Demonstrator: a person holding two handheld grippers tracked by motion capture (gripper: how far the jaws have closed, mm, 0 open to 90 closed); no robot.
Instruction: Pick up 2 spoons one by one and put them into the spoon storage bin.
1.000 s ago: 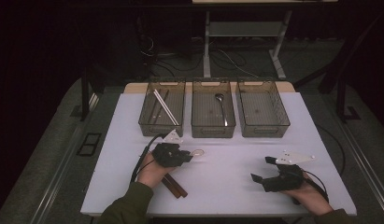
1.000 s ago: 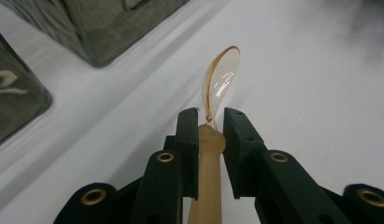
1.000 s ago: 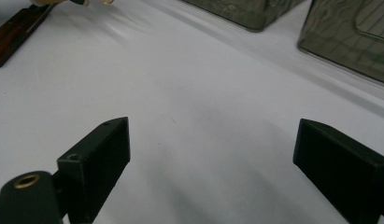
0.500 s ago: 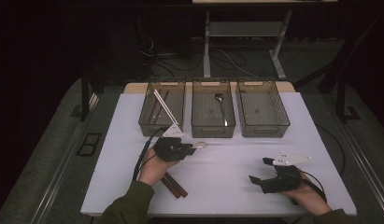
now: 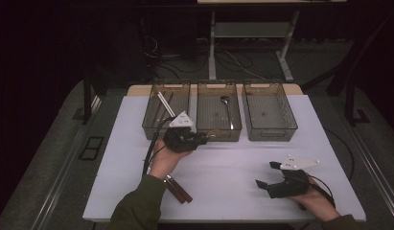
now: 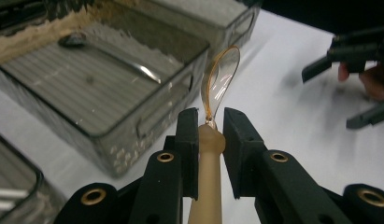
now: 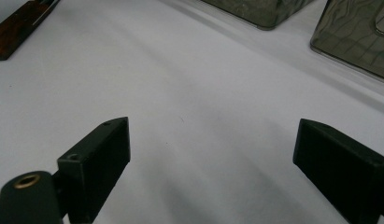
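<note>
Left bin: chopsticks in. Left gripper jaws clamped on clear spoon, held above table at middle bin's near wall, metal spoon inside. Drop not done. Right bin bare. Brown-handled items left. Right gripper jaws wide apart, holding nothing.

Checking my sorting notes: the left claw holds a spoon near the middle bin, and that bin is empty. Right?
Not empty: the high view shows a metal spoon already lying in the middle bin. The left claw does hold a spoon near it.
</note>
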